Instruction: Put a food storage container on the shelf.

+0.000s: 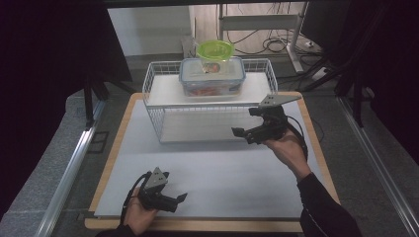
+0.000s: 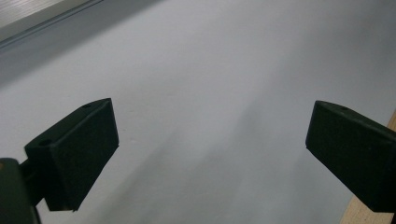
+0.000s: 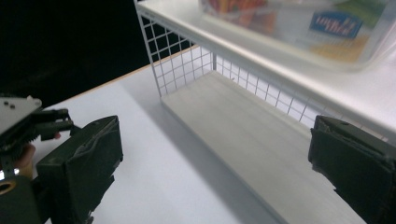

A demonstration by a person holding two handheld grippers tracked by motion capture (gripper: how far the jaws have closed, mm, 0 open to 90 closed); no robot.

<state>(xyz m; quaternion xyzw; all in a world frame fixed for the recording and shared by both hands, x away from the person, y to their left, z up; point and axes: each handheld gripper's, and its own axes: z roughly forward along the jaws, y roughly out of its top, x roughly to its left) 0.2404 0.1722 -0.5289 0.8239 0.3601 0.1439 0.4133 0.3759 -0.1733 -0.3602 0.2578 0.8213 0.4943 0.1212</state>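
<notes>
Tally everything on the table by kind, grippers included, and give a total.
Grippers: 2, the left gripper and the right gripper, both open and empty
Wire shelf racks: 1, white wire rack
Clear lidded containers: 1, clear container on the rack's top shelf
Green bowls: 1, green bowl on that container
Total: 5

The high view is dim at its edges: black masses fill the 9 and 3 o'clock sides, while the white table mat (image 1: 217,163) at centre is evenly, softly lit. The wire shelf rack (image 1: 210,98) casts a faint shadow toward 6 o'clock. In the left gripper view a soft grey shadow streaks the mat from centre toward 7 o'clock, and the near jaws look soft. In the right gripper view the clear container (image 3: 299,28) at 1 o'clock is blurred.
</notes>
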